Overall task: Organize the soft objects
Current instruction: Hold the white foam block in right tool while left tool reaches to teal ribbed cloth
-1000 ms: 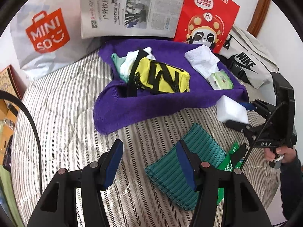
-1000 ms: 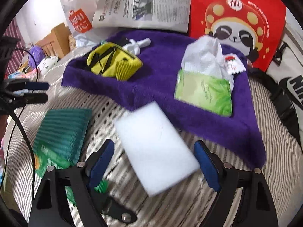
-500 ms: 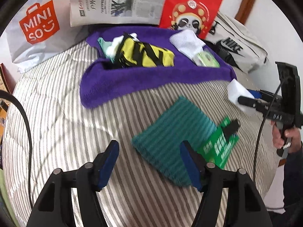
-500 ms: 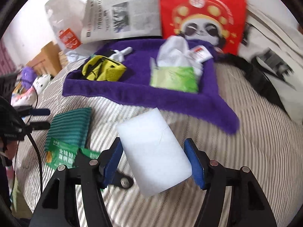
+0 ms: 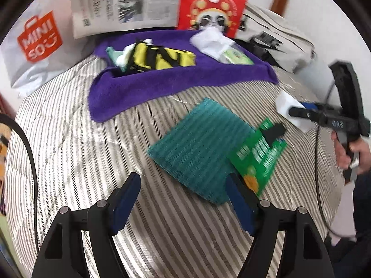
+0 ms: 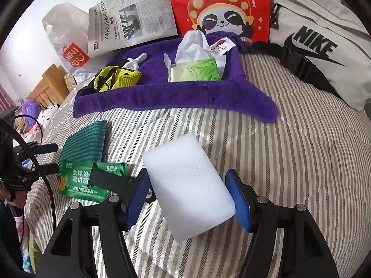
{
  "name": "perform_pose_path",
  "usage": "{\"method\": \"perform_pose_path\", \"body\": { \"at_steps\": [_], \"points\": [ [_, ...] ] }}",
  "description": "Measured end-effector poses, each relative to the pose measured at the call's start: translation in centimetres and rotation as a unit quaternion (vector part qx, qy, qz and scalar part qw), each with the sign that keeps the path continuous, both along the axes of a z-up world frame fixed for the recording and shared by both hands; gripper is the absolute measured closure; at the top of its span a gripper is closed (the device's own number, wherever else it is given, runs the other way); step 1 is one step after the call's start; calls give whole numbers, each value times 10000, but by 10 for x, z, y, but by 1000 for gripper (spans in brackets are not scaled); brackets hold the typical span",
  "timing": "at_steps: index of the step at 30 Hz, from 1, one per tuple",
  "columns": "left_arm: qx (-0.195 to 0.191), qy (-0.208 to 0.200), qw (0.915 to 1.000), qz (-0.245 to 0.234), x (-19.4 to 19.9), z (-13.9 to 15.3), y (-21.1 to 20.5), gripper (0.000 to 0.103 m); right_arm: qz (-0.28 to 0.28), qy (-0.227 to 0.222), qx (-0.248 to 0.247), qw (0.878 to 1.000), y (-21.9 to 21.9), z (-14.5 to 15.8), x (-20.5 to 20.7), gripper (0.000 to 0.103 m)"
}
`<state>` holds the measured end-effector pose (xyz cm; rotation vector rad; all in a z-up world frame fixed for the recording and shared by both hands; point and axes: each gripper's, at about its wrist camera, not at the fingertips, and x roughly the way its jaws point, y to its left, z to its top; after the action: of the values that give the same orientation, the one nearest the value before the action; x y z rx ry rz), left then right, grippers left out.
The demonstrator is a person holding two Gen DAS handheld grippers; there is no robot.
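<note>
The green packet (image 6: 90,180) is partly hidden beneath a black clip (image 6: 105,178), its small print too blurred to read; the red panda bag (image 5: 214,4) runs past the top edge, above the purple towel (image 5: 167,81).

a newspaper (image 6: 129,20) leans against the wall at the head of the striped bedspread (image 6: 301,157), with a white miniso shopping bag (image 5: 34,51) to its left and a red panda gift bag (image 6: 220,7) to its right. a white nike bag (image 6: 320,46) with a black strap lies at the far right. wooden furniture (image 6: 46,88) stands beyond the bed.
</note>
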<state>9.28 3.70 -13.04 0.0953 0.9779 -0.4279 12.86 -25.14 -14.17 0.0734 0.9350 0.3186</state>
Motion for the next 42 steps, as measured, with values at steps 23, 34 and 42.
{"method": "perform_pose_path", "body": {
  "at_steps": [23,34,42],
  "points": [
    [849,-466,9953,65,38,-8,-36,23,-92,43,14,9999,-1,-7,-4,34],
    [1122,-1214,9836,-726,44,19,-45,21,7,62,94,9999,-4,-10,-2,33],
    [1216,-844,9855,-834,49,8,-50,20,-8,33,148,9999,-5,-10,-4,33]
  ]
}}
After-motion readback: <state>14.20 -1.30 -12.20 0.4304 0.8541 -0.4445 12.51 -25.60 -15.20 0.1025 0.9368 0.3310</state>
